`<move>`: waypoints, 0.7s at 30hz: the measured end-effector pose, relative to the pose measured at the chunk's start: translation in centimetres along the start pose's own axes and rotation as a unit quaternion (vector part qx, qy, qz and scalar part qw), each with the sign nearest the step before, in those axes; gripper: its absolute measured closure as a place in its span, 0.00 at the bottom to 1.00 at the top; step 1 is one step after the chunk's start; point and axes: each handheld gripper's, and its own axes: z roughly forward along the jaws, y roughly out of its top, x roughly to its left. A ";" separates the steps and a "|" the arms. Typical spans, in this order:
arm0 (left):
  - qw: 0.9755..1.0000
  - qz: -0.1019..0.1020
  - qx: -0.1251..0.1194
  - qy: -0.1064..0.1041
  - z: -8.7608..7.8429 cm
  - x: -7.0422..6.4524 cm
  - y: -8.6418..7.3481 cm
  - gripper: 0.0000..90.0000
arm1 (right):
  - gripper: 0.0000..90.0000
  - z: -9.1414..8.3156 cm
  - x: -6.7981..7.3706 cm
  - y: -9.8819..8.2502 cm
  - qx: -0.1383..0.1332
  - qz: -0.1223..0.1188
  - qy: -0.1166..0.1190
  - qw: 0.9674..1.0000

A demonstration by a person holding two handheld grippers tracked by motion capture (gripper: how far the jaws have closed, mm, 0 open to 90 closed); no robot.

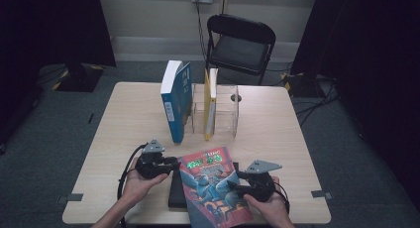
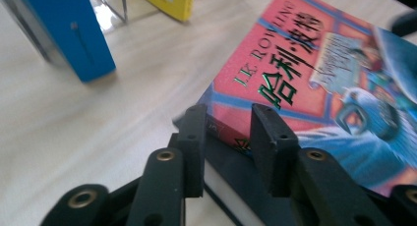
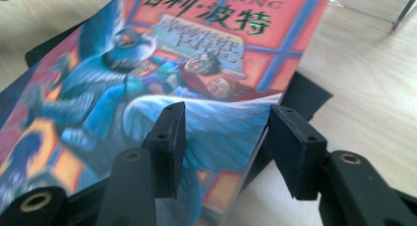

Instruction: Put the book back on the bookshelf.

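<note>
Wooden table (image 1: 124,139) seen from above, with two hands reaching in from the near edge, each holding a black two-jaw gripper. Colourful paperback (image 1: 213,181), red and blue cover with green Chinese lettering, lying face up near the front edge, resting askew on top of a black book (image 1: 176,191) that peeks out along its left side and far right corner. Left gripper (image 1: 171,164) at the paperback's left edge, near its far corner. Close up from the left gripper view, jaws set a little apart astride that corner of the paperback (image 2: 314,73), one just outside the spine edge, the other over the cover; no clear sign of the pads pressing, so not gripping as far as can be told. Right gripper (image 1: 236,184) at the paperback's right edge. From the right gripper view, jaws standing open, one over the cover of the paperback (image 3: 187,73), the other past its right edge above the bare table, pads not touching the book. Farther back on the table, a thick blue book (image 1: 176,101) standing upright just left of a clear plastic stand (image 1: 228,114), and a thin yellow book (image 1: 210,101) upright inside the stand. Black folding chair (image 1: 240,44) beyond the far edge.
</note>
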 end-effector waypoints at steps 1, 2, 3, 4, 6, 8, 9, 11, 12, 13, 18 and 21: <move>1.000 -0.005 -0.003 0.004 0.4 0.1 0.3 0.76 | 0.55 -0.2 0.1 -0.1 0.000 0.001 0.001 1.000; 1.000 -0.015 -0.007 0.001 0.7 0.2 0.4 0.76 | 0.55 -0.4 0.2 -0.4 -0.002 0.004 0.001 1.000; 1.000 -0.020 -0.009 0.000 0.9 0.3 0.5 0.76 | 0.55 -0.5 0.3 -0.6 -0.002 0.005 0.002 1.000; 1.000 -0.022 -0.007 0.003 1.1 0.4 0.6 0.75 | 0.55 -0.7 0.3 -0.7 -0.002 0.007 0.002 1.000; 1.000 -0.030 0.000 0.006 1.0 0.5 0.6 0.69 | 0.55 -0.8 0.3 -0.9 -0.007 0.011 0.002 1.000; 0.999 -0.038 -0.001 -0.008 0.7 0.3 0.5 0.66 | 0.55 -0.7 0.1 -0.9 -0.009 0.016 0.009 1.000; 0.999 -0.039 0.002 -0.018 0.5 0.0 0.4 0.65 | 0.56 -0.6 -0.1 -0.9 -0.012 0.021 0.014 1.000; 0.999 -0.030 0.005 -0.032 0.1 -0.9 0.1 0.70 | 0.59 -0.5 -0.4 -0.7 -0.014 0.023 0.009 1.000; 0.999 -0.025 0.000 -0.042 -0.2 -1.4 0.0 0.68 | 0.59 -0.4 -0.7 -0.4 -0.015 0.024 0.005 1.000; 0.998 -0.021 0.002 -0.055 -0.3 -1.8 -0.2 0.67 | 0.59 -0.3 -0.9 -0.2 -0.017 0.027 0.003 0.999; 0.998 -0.030 0.017 -0.060 0.2 -2.7 -0.7 0.61 | 0.61 1.2 -2.4 1.3 -0.027 0.045 -0.008 0.999; 0.997 -0.038 0.013 -0.061 0.3 -2.5 -0.9 0.60 | 0.60 2.0 -2.8 1.6 -0.032 0.055 -0.018 0.998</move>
